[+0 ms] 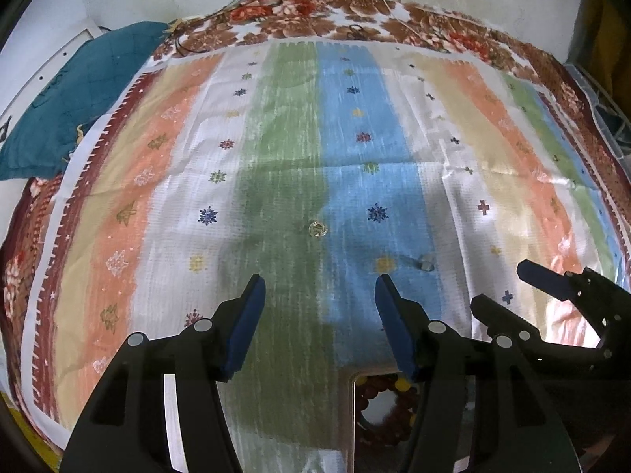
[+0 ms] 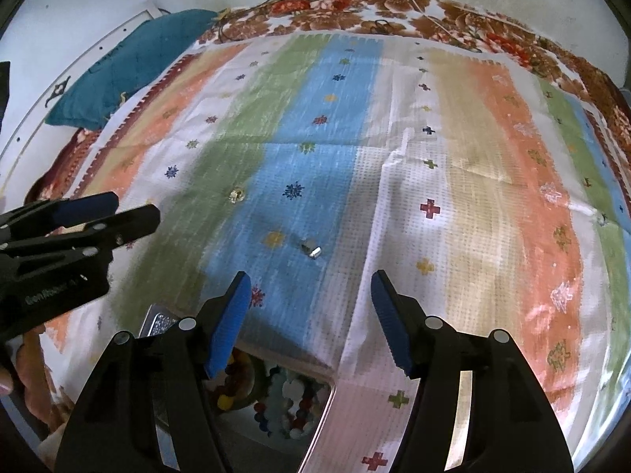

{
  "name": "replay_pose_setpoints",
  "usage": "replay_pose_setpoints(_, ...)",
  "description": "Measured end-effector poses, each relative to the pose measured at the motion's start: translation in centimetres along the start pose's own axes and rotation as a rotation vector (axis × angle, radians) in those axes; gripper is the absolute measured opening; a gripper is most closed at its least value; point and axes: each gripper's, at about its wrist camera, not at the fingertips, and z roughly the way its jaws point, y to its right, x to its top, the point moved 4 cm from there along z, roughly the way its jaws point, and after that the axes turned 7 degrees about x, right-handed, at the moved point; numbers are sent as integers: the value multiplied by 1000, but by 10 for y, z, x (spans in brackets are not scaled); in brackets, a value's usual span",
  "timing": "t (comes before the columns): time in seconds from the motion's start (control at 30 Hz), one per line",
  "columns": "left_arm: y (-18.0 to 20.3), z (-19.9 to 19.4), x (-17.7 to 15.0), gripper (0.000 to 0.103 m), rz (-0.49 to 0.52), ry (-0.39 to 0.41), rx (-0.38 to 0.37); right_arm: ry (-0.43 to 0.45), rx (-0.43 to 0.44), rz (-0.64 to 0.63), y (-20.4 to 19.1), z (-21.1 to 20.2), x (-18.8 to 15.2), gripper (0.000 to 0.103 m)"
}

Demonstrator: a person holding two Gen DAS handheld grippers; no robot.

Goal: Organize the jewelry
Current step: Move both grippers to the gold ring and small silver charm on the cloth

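— where's the jewelry?

— a small round gold-toned ring [image 1: 318, 229] lies on the striped cloth [image 1: 276, 138], far ahead of my left gripper [image 1: 319, 287]. a little silver square-topped piece [image 2: 311, 250] sits just ahead of my right gripper [image 2: 311, 287].

— grippers?

— both spread wide, holding nothing. the bead-filled tray [image 2: 315, 425] sits near me.

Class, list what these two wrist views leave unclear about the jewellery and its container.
- Small round gold piece on the striped cloth: too small in both views to tell ring from earring.
- Small silver piece: blurred in the left view.
- Shallow bead-filled tray: cut off by the bottom edge, partly behind the open right gripper.
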Motion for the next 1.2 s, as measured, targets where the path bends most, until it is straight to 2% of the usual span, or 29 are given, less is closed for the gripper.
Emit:
replay_pose_setpoints(0.43,7,22,12,59,72,-4,51,-21,-1,-22,0,14,10,63)
replay_pose_setpoints(0.6,14,31,15,59,127,10,102,-33,-4,-19,4,19,9,63)
replay_pose_setpoints(0.73,15,40,18,59,135,-3,92,-40,15,-8,3,21,10,63)
replay_pose_setpoints(0.83,9,48,22,59,93,-31,53,-43,41,17,3,21,12,63)
replay_pose_setpoints(0.97,9,55,24,59,92,-40,49,-38,34,32,3,21,15,63)
replay_pose_setpoints(1.2,9,71,27,59,93,-61,36,-81,23,37,8,41,20,63)
